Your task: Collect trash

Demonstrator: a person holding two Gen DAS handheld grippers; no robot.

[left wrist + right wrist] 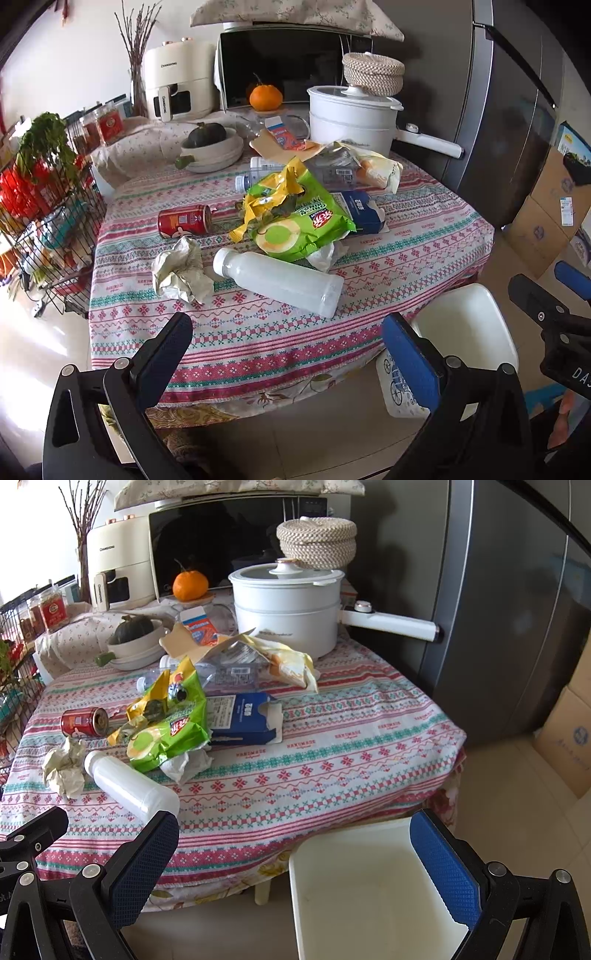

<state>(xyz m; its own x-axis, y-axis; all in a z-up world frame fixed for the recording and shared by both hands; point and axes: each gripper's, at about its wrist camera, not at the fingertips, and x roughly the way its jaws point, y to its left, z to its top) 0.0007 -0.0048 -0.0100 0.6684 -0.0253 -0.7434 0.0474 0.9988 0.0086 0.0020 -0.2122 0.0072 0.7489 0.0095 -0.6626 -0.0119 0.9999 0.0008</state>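
Trash on counter [424, 236]: white bottle [277, 280] lying flat, crumpled paper [181, 273], red can [184, 220], green snack bag [295, 225], blue carton [364, 212] partly covered. Clear bottles behind bag mostly hidden, count unclear. White bin [369, 882] below edge, cut off. Left gripper [286, 354] & right gripper [295, 864]: fingers wide apart, empty.

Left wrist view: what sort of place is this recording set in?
Most likely a home kitchen or dining corner. A microwave oven and an air fryer stand behind a cloth-covered table, a tall grey fridge stands beside it, and a white electric pot sits on the table among snack wrappers and bottles.
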